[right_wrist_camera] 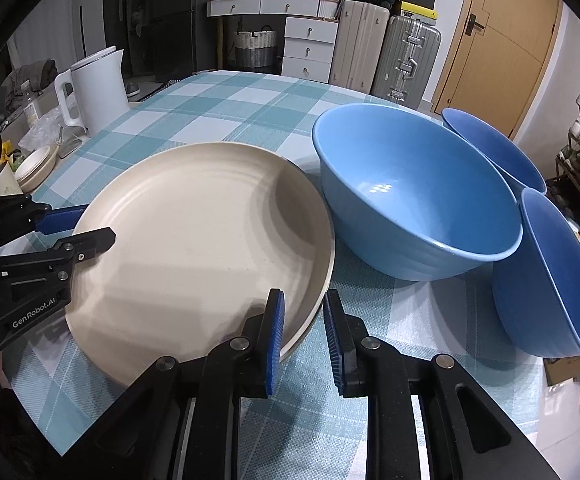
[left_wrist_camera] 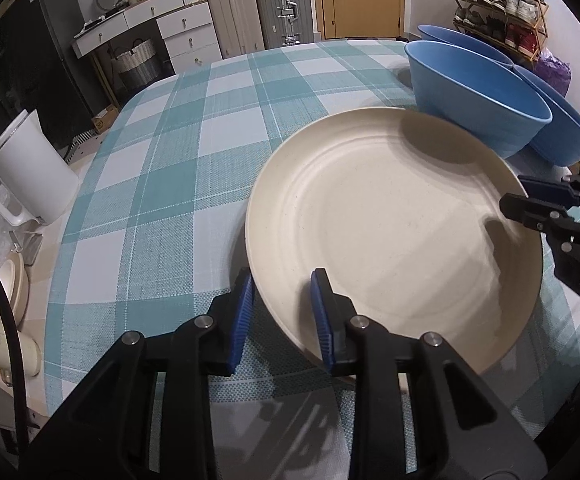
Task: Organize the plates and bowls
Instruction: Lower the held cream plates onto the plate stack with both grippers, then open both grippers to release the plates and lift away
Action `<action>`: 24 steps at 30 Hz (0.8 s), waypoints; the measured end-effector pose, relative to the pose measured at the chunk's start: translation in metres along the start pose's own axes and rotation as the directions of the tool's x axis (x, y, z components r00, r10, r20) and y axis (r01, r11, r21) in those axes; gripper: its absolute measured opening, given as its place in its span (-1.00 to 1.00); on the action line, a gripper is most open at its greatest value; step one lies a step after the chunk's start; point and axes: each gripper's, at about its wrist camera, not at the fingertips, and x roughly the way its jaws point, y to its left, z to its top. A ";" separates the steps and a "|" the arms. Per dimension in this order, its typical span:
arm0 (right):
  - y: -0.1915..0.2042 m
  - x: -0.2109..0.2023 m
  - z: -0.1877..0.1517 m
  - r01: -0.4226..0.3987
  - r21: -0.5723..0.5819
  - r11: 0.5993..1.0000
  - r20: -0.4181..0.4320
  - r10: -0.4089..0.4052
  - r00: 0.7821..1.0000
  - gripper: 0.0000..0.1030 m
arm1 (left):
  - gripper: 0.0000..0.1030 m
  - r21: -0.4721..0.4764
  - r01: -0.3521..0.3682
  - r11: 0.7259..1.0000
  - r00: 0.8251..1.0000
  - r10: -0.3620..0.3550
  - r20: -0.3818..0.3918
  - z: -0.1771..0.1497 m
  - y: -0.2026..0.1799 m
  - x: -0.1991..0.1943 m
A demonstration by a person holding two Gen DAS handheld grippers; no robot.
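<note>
A cream plate point(left_wrist_camera: 390, 220) point(right_wrist_camera: 193, 240) sits low over the teal checked tablecloth point(left_wrist_camera: 193, 152), held at two opposite spots on its rim. My left gripper point(left_wrist_camera: 283, 312) point(right_wrist_camera: 89, 224) is shut on the rim at one side, one blue pad inside the plate and one outside. My right gripper point(right_wrist_camera: 304, 320) point(left_wrist_camera: 530, 196) is shut on the rim at the other side in the same way. Three blue bowls stand just beyond the plate: a large one point(right_wrist_camera: 410, 208) point(left_wrist_camera: 478, 92) right against its edge, one behind it point(right_wrist_camera: 490, 148), and one tilted at the right point(right_wrist_camera: 550, 280) point(left_wrist_camera: 562, 120).
A white kettle point(left_wrist_camera: 29, 168) point(right_wrist_camera: 97, 88) stands at the table's left edge. Beside it, lower down, are cream dishes point(right_wrist_camera: 37, 164) and a cup point(left_wrist_camera: 5, 348). Suitcases point(right_wrist_camera: 406, 60) and white drawers point(right_wrist_camera: 310, 48) stand behind the table, a shoe rack point(left_wrist_camera: 498, 4) at the right.
</note>
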 end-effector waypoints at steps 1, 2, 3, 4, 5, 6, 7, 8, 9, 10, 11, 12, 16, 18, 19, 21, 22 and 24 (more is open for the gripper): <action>0.000 0.001 0.000 -0.001 0.001 1.000 -0.001 0.001 1.000 -0.58 | -0.52 0.000 0.002 1.000 1.000 -0.002 0.000 0.000 0.000 0.000; -0.001 0.002 -0.001 -0.004 0.002 1.000 -0.004 0.004 1.000 -0.58 | -0.52 -0.001 0.003 1.000 1.000 -0.003 0.000 0.000 0.001 0.000; -0.001 0.003 -0.001 -0.005 0.003 1.000 -0.005 0.005 1.000 -0.58 | -0.51 -0.003 0.004 1.000 1.000 -0.004 -0.001 0.000 0.001 0.000; -0.001 0.003 -0.001 -0.006 0.003 1.000 -0.004 0.006 1.000 -0.58 | -0.49 -0.006 0.006 1.000 1.000 -0.006 -0.003 0.000 0.002 0.000; -0.001 0.003 -0.001 -0.008 0.003 1.000 -0.004 0.008 1.000 -0.58 | -0.47 -0.011 0.012 1.000 1.000 -0.012 -0.004 0.000 0.003 0.000; -0.002 0.003 -0.001 -0.010 0.004 1.000 -0.004 0.010 1.000 -0.58 | -0.43 -0.017 0.024 1.000 1.000 -0.024 -0.006 0.001 0.004 0.000; -0.002 0.003 -0.001 -0.012 0.005 1.000 -0.004 0.012 1.000 -0.58 | -0.41 -0.027 0.041 0.999 0.999 -0.041 -0.006 0.001 0.006 0.000; -0.002 0.003 -0.001 -0.015 0.006 1.000 -0.006 0.015 1.000 -0.58 | -0.41 -0.035 0.053 0.998 0.999 -0.053 -0.008 0.002 0.007 0.000; -0.003 0.004 -0.001 -0.019 0.007 1.000 -0.008 0.019 1.000 -0.58 | -0.38 -0.052 0.073 0.996 0.997 -0.074 -0.012 0.002 0.011 0.000; -0.004 0.003 -0.001 -0.022 0.008 1.000 -0.009 0.022 1.000 -0.58 | -0.32 -0.064 0.091 0.994 0.996 -0.092 -0.014 0.002 0.013 -0.001; -0.004 0.003 -0.001 -0.026 0.011 1.000 -0.010 0.027 1.000 -0.58 | -0.28 -0.080 0.117 0.990 0.993 -0.119 -0.016 0.003 0.016 -0.002; -0.005 0.003 0.000 -0.032 0.014 0.999 -0.010 0.032 0.999 -0.57 | -0.21 -0.096 0.145 0.985 0.989 -0.147 -0.014 0.003 0.019 -0.003; -0.006 -0.004 0.001 -0.067 0.019 0.998 0.008 0.067 0.998 -0.26 | 0.47 -0.106 0.166 0.980 0.986 -0.166 0.008 0.006 0.021 -0.013; -0.006 -0.009 0.002 -0.084 0.018 0.996 0.016 0.084 0.996 -0.03 | 0.50 -0.092 0.177 0.980 0.984 -0.174 0.031 0.008 0.020 -0.020; -0.005 -0.011 0.002 -0.094 0.014 0.995 0.018 0.094 0.995 0.06 | 0.52 -0.089 0.189 0.978 0.982 -0.186 0.038 0.009 0.019 -0.023; -0.003 -0.016 0.003 -0.098 0.000 0.995 0.027 0.098 0.995 0.28 | 0.57 -0.094 0.213 0.973 0.977 -0.209 0.048 0.012 0.019 -0.030; -0.002 -0.020 0.003 -0.094 -0.006 0.996 0.039 0.094 0.995 0.51 | 0.61 -0.098 0.217 0.971 0.976 -0.213 0.050 0.013 0.018 -0.032; -0.002 -0.029 0.004 -0.089 -0.007 0.996 0.064 0.090 0.994 0.67 | 0.64 -0.099 0.211 0.973 0.977 -0.205 0.066 0.016 0.017 -0.038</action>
